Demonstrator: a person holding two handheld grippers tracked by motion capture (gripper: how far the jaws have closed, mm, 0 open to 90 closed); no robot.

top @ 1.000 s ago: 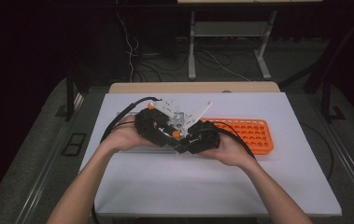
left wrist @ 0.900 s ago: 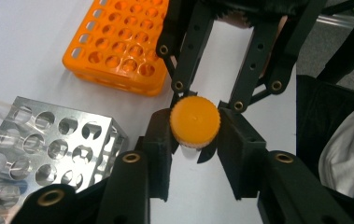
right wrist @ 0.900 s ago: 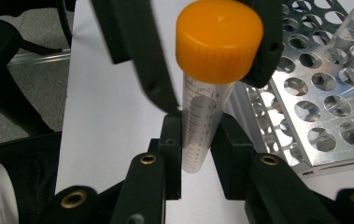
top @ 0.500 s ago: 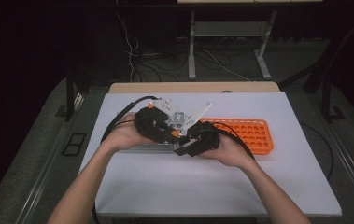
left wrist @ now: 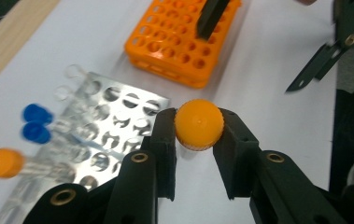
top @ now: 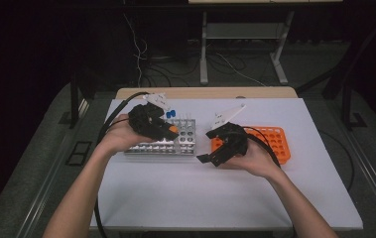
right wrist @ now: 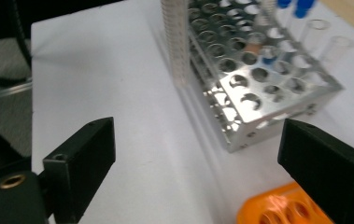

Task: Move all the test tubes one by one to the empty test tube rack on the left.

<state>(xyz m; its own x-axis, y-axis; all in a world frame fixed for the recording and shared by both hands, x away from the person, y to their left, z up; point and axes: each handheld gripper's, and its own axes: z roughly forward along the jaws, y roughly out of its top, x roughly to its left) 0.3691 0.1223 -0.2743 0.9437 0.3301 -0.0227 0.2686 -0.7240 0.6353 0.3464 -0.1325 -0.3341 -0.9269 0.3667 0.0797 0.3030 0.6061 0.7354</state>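
My left gripper (left wrist: pixel 199 120) is shut on the orange cap (left wrist: pixel 199 125) of a clear tube. In the high view this gripper (top: pixel 168 130) hangs over the silver metal rack (top: pixel 188 139), the orange cap (top: pixel 173 129) at its tip. The tube's clear ribbed body (right wrist: pixel 174 42) hangs upright just in front of the metal rack (right wrist: pixel 240 70). My right gripper (right wrist: pixel 202 154) stands wide open with nothing between its jaws. It is low over the white table (top: pixel 203 147), between the metal rack and the orange rack (top: pixel 275 144).
The metal rack (left wrist: pixel 118 116) holds two blue-capped tubes (left wrist: pixel 34 123), another orange-capped tube (left wrist: pixel 4 162) and some clear uncapped ones. The orange rack (left wrist: pixel 179 46) has open holes. Cables trail from both grippers across the white mat (top: pixel 225 198).
The two grippers were close together and have drawn apart. The left moved left over the metal rack with the orange-capped tube; the right pulled back toward the orange rack, jaws open.
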